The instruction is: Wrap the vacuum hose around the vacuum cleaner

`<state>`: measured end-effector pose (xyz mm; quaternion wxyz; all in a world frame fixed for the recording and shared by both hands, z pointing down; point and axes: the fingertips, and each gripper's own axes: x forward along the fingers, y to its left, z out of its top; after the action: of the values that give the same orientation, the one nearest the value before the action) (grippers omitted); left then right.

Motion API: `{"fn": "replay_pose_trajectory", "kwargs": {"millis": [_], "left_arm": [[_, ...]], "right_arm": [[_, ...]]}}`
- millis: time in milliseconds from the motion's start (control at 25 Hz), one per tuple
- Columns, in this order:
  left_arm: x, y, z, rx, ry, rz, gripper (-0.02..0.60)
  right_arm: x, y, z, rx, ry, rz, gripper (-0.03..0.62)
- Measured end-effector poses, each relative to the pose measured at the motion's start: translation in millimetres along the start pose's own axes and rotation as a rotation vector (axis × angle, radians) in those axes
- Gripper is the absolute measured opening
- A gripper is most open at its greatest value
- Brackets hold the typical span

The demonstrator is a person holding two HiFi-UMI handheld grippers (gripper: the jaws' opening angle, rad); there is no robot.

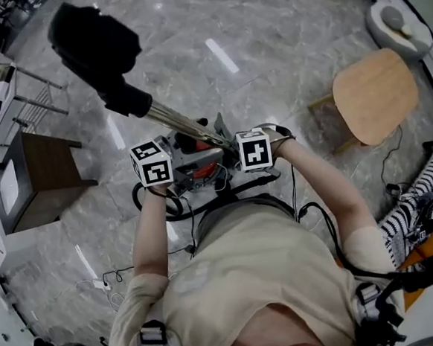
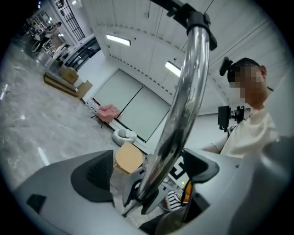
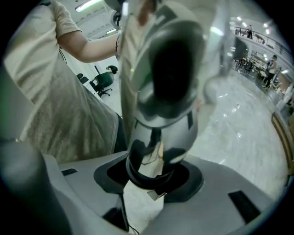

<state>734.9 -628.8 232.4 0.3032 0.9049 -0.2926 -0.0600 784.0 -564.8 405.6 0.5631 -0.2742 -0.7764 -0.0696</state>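
Tongs: the right tongs (image 3: 151,183) are narrow, pads clamped on the black collar ring of the metal wand (image 3: 161,114). The left tongs (image 2: 147,172) stand wide, and the same wand runs between the pads with a gap on each side.
Vacuum cleaner (image 1: 197,162): at the centre of the head view, between the two marker cubes. It is a rounded canister of red and grey hard plastic. It is probably heavy enough to stay put while the hose is wound.
Hose (image 1: 171,207): dark, lying in a loop low at the canister's left edge. It is likely soft and springy, so apt to spring open. It is best taken near a cuff and laid loop by loop.
Wand: a chromed tube, stiff and mirror-smooth, so probably slippery. The collar looks the surer hold. It slants toward the upper left.
Floor head (image 1: 90,36): black and blocky, at the wand's far end in the upper left. Its weight out there likely levers against the grip.
Floor (image 1: 265,38): glossy grey veined marble, with a round-topped wooden stool (image 1: 375,96) at the right.
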Motion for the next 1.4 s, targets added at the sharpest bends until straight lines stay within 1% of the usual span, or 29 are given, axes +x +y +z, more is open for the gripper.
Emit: {"fn": "replay_pose_trajectory", "kwargs": {"millis": [120, 160, 200, 240, 320, 360, 400, 440, 480, 600, 640, 720, 760, 800, 840, 880, 920, 960, 1000, 1040, 1080, 1160, 1200, 1240, 1360, 1400], "left_arm": [[8, 5, 18, 0.021, -0.032, -0.060, 0.466], [9, 8, 23, 0.017, -0.043, -0.087, 0.436], [7, 11, 27, 0.004, -0.053, -0.109, 0.342], [4, 16, 30, -0.016, -0.063, -0.121, 0.283], [-6, 29, 34, -0.050, -0.093, -0.109, 0.251], [-11, 37, 37, -0.056, -0.118, -0.073, 0.237], [-18, 47, 40, -0.057, -0.151, -0.013, 0.158], [-24, 58, 42, -0.059, -0.186, 0.053, 0.123], [-29, 67, 45, -0.067, -0.217, 0.111, 0.117], [-40, 89, 54, -0.121, -0.286, 0.240, 0.109], [-46, 98, 57, -0.142, -0.310, 0.288, 0.109], [-61, 113, 62, -0.178, -0.358, 0.389, 0.109], [-69, 121, 64, -0.193, -0.378, 0.433, 0.107], [-78, 128, 67, -0.205, -0.393, 0.471, 0.107], [-87, 136, 70, -0.216, -0.406, 0.502, 0.107], [-95, 144, 73, -0.227, -0.416, 0.527, 0.107], [-102, 151, 75, -0.239, -0.425, 0.549, 0.107], [-108, 158, 77, -0.251, -0.432, 0.570, 0.107], [-114, 164, 77, -0.262, -0.434, 0.592, 0.107], [-119, 169, 76, -0.274, -0.429, 0.612, 0.107], [-122, 171, 75, -0.283, -0.422, 0.628, 0.107], [-124, 172, 77, -0.295, -0.411, 0.645, 0.107], [-123, 171, 80, -0.297, -0.410, 0.647, 0.107], [-123, 169, 85, -0.297, -0.413, 0.648, 0.107], [-123, 161, 103, -0.295, -0.434, 0.647, 0.108], [-124, 159, 109, -0.295, -0.441, 0.648, 0.109]], "right_arm": [[18, -9, 16, 0.008, 0.011, 0.076, 0.189], [26, -12, 18, 0.020, 0.015, 0.101, 0.189], [28, -15, 22, 0.036, 0.024, 0.114, 0.189], [26, -18, 26, 0.052, 0.033, 0.118, 0.189], [24, -24, 33, 0.074, 0.046, 0.128, 0.189], [25, -28, 37, 0.076, 0.046, 0.127, 0.189], [27, -33, 41, 0.077, 0.040, 0.117, 0.189], [29, -38, 45, 0.083, 0.025, 0.101, 0.189], [30, -43, 48, 0.099, 0.004, 0.088, 0.189], [28, -57, 55, 0.174, -0.077, 0.035, 0.190], [27, -64, 53, 0.205, -0.100, -0.003, 0.194], [25, -71, 35, 0.275, -0.110, -0.120, 0.248], [22, -71, 21, 0.318, -0.105, -0.198, 0.275], [16, -69, 6, 0.374, -0.115, -0.282, 0.276], [8, -64, -5, 0.451, -0.160, -0.353, 0.276], [1, -56, -12, 0.548, -0.236, -0.389, 0.275], [0, -46, -15, 0.651, -0.319, -0.385, 0.275], [7, -36, -17, 0.736, -0.379, -0.360, 0.275], [20, -28, -22, 0.793, -0.390, -0.343, 0.276], [38, -23, -31, 0.820, -0.353, -0.357, 0.276], [56, -23, -43, 0.821, -0.289, -0.399, 0.276], [84, -34, -66, 0.776, -0.164, -0.506, 0.278], [93, -42, -73, 0.748, -0.122, -0.541, 0.287], [103, -50, -76, 0.721, -0.090, -0.556, 0.304], [139, -73, -79, 0.636, -0.001, -0.551, 0.305], [149, -80, -81, 0.609, 0.029, -0.563, 0.304]]}}
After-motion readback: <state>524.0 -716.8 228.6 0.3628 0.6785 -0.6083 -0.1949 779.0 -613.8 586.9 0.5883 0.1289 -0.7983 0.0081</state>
